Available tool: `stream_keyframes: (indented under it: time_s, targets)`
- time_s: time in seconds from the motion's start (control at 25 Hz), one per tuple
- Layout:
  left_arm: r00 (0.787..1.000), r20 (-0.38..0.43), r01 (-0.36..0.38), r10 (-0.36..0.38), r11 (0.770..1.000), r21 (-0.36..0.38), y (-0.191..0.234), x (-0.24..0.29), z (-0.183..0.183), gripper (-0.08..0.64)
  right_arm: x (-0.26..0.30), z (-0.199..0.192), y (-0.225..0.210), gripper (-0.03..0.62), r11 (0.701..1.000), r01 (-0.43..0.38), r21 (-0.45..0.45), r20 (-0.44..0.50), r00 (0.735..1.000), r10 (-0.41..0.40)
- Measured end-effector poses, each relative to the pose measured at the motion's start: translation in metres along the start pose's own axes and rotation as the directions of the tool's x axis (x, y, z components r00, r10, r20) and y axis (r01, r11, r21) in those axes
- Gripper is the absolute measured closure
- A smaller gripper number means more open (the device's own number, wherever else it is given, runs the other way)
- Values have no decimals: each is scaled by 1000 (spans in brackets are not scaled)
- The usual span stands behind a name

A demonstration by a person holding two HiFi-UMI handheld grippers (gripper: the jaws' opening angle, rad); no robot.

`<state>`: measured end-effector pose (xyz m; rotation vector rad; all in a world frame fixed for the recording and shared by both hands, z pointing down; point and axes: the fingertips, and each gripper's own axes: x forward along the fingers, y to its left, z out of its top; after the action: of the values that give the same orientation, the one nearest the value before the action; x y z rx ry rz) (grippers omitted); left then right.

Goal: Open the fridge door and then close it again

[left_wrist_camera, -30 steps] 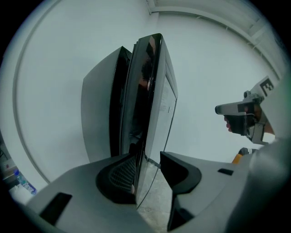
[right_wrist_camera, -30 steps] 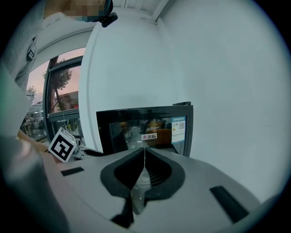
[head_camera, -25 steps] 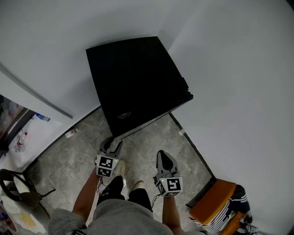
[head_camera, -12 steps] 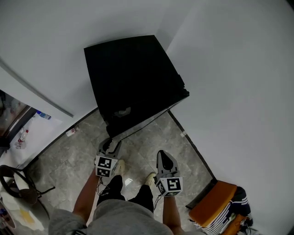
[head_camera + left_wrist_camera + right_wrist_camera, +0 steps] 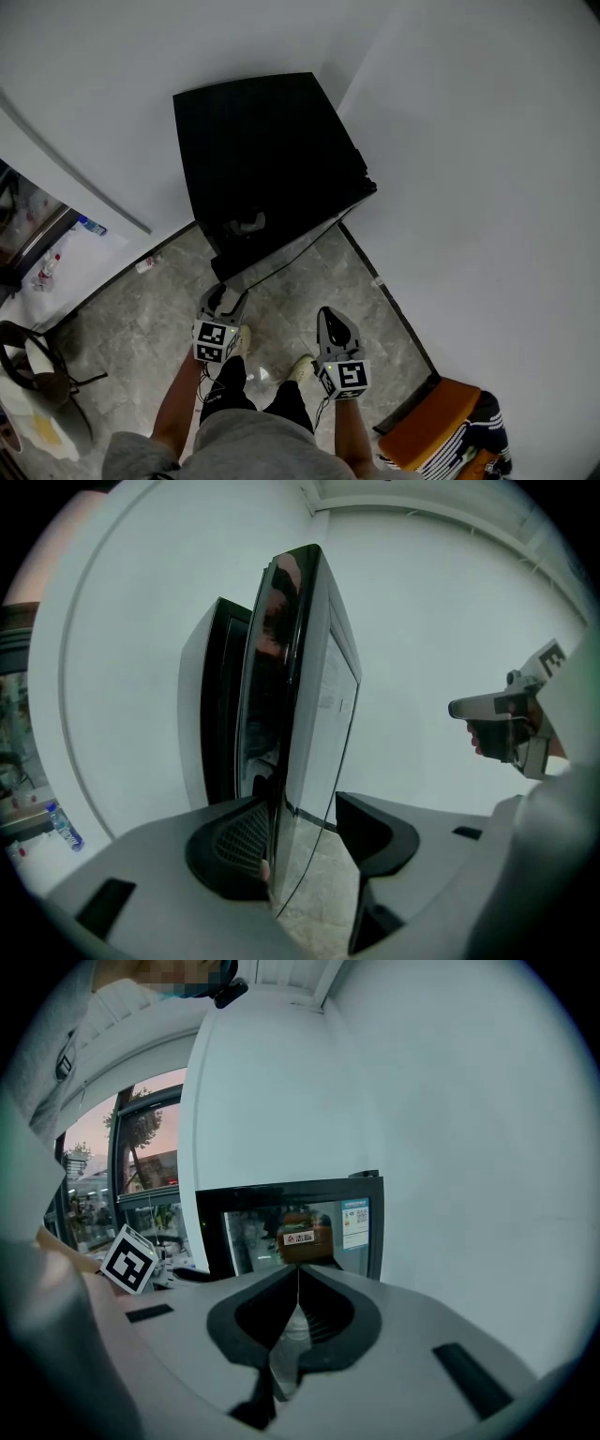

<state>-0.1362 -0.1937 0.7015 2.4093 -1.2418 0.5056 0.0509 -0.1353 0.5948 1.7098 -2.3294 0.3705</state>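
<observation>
The black glass-door fridge [image 5: 262, 150] stands in the room's corner. In the left gripper view its door [image 5: 300, 714] is seen edge-on, standing a little off the body [image 5: 217, 705]. My left gripper [image 5: 222, 298] is at the door's free edge. Its jaws have just been opening, and the door's edge stands between them [image 5: 300, 832] with the right pad clear of the glass. My right gripper [image 5: 333, 323] hangs shut and empty in front of the fridge. Its closed jaws [image 5: 298, 1302] point at the glass front [image 5: 300, 1227].
White walls close in behind the fridge and on its right. An orange seat [image 5: 436, 417] sits at the bottom right. A dark chair [image 5: 37, 366] and some bottles [image 5: 89, 226] are at the left. The person's feet [image 5: 300, 367] stand on the grey stone floor below the grippers.
The left gripper has stayed at the door's free edge while both hands drifted slightly along with the fridge in the head view. The person's right foot has stepped to the right.
</observation>
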Motion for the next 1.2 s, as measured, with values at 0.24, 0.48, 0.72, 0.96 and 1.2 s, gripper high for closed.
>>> stream_keyframes:
  time_s: [0.24, 0.48, 0.72, 0.96, 1.2]
  targets:
    - [999, 21, -41, 41, 999, -20, -11, -2, -3, 357, -14, -5, -14, 568, 1000, -22, -4, -7, 1000, 22]
    - [995, 33, -91, 93, 995, -48, -22, -7, -7, 357, -27, -9, -30, 568, 999, -44, -20, -17, 999, 44]
    - [988, 41, -146, 149, 986, -76, -35, -9, -11, 357, -36, -11, -47, 568, 996, -78, -32, -16, 997, 78]
    - [980, 46, -187, 193, 977, -106, -45, -10, -14, 353, -42, -12, -60, 568, 991, -119, -52, -21, 993, 118]
    - [979, 47, -193, 198, 976, -104, -59, -11, -18, 339, -43, -10, -67, 568, 986, -152, -70, -17, 988, 151]
